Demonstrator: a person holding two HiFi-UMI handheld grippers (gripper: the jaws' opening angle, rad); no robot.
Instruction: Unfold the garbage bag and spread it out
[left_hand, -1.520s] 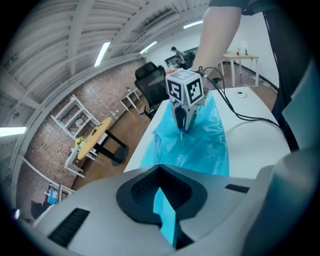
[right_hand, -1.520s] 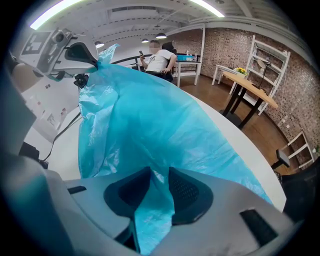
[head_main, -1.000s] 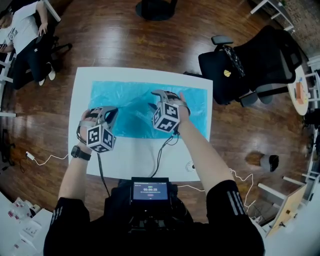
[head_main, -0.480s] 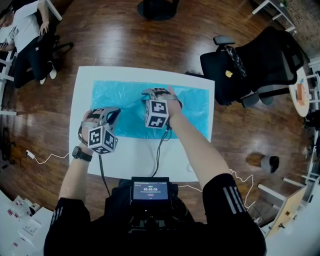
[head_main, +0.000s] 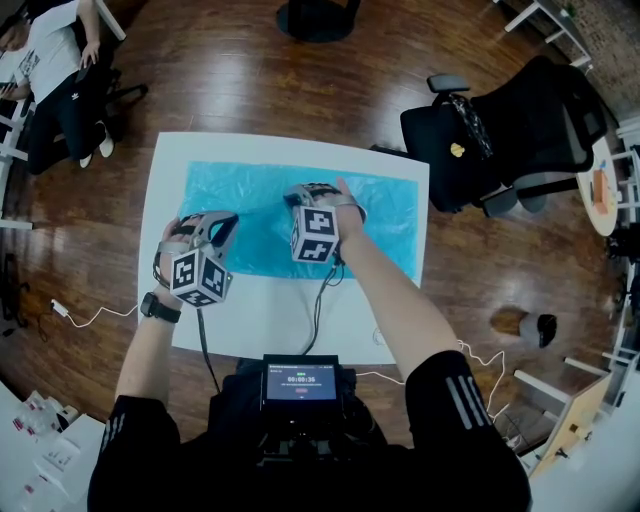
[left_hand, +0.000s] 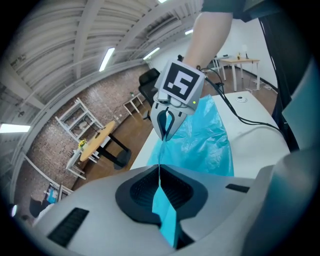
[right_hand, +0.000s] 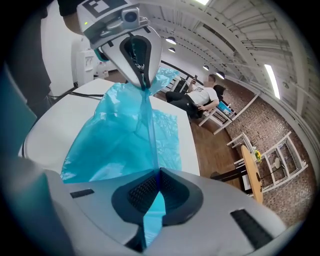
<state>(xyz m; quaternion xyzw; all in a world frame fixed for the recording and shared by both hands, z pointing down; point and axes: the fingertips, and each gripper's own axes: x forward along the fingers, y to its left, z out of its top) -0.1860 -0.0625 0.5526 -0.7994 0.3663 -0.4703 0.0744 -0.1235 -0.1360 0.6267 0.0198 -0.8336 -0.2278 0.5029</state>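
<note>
A thin blue garbage bag (head_main: 385, 210) lies partly spread over the far half of the white table (head_main: 260, 315). My left gripper (head_main: 224, 224) is shut on the bag's near left edge; in the left gripper view, blue film (left_hand: 161, 200) is pinched between its jaws. My right gripper (head_main: 302, 192) holds the bag near its middle. Its jaws have just been closing, and in the right gripper view they are shut on a fold of film (right_hand: 152, 205). A taut ridge of bag (right_hand: 147, 130) runs from there up to the left gripper (right_hand: 143, 86).
A black office chair (head_main: 520, 130) stands just right of the table. A person sits at the far left (head_main: 55, 80). Cables (head_main: 320, 300) trail over the table's near half. A screen unit (head_main: 300, 380) sits at my chest, and a dark chair base (head_main: 315, 18) lies beyond the table.
My right gripper has shifted left towards the left gripper, rolled, and closed on the bag film. The left gripper has stayed put, still gripping the bag.
</note>
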